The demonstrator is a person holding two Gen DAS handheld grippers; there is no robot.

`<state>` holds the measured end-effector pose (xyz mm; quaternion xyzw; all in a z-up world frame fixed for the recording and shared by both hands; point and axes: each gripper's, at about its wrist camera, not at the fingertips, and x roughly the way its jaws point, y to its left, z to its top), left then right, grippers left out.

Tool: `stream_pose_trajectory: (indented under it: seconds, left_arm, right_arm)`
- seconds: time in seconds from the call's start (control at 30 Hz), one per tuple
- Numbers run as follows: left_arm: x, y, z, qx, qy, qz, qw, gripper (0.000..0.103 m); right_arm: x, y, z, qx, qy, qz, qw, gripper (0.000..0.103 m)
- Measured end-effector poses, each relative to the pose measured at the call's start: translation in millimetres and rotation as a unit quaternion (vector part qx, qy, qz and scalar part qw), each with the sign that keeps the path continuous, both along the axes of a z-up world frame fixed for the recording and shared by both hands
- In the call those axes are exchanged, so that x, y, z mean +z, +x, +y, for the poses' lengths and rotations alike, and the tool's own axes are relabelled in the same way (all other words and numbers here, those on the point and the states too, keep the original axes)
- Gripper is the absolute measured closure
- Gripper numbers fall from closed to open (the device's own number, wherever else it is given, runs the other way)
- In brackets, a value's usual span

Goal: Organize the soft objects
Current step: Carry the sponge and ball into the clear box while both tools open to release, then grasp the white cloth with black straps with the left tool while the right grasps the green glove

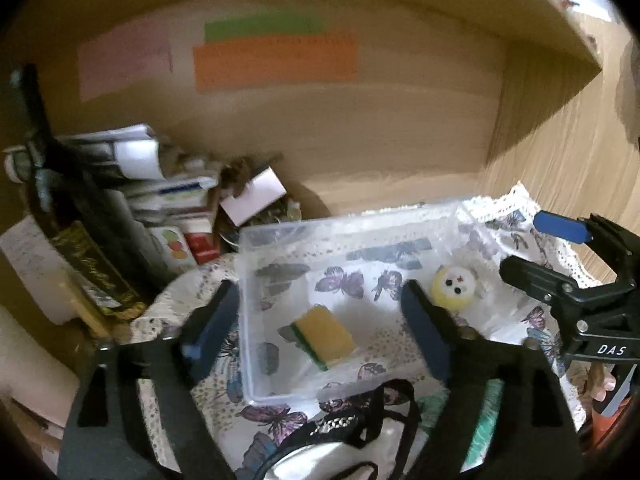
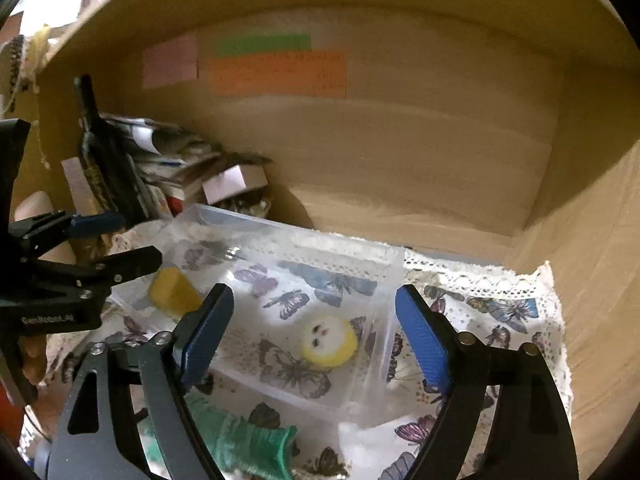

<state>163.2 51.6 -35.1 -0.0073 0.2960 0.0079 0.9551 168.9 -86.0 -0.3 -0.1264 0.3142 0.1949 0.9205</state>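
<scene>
A clear plastic bin (image 1: 256, 300) (image 2: 384, 320) sits on a butterfly-print cloth (image 1: 224, 392) (image 2: 500, 312). Inside lie a yellow-and-green sponge (image 1: 326, 336) (image 2: 174, 292) and a round yellow-and-white plush face (image 1: 454, 286) (image 2: 330, 340). My left gripper (image 1: 320, 332) is open and empty above the bin's near side. My right gripper (image 2: 316, 332) is open and empty above the plush; it also shows in the left wrist view (image 1: 560, 264). A green knitted item (image 2: 244, 440) (image 1: 486, 424) and a black-trimmed white fabric piece (image 1: 352, 432) lie in front of the bin.
The bin stands in a wooden shelf nook with coloured paper notes (image 1: 276, 60) on the back wall. Stacked papers, boxes and a dark bottle (image 1: 80, 240) crowd the left side. A wooden side wall (image 2: 592, 260) rises on the right.
</scene>
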Motion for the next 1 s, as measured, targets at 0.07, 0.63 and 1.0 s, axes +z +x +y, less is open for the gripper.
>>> stream_pose_trajectory:
  seconds: [0.07, 0.63, 1.0]
  left_arm:
    - [5, -11, 3, 0.005, -0.001, -0.016, 0.9999, 0.004]
    - [-52, -53, 17, 0.009, -0.005, 0.059, 0.9982, 0.0]
    - [-107, -44, 17, 0.003, -0.032, 0.157, 0.987, 0.0]
  right_arm:
    - [4, -8, -1, 0.005, 0.004, -0.005, 1.0, 0.018]
    - [-34, -60, 7, 0.036, -0.004, 0.051, 0.998, 0.013]
    - [-74, -56, 5, 0.028, 0.004, 0.132, 0.991, 0.015]
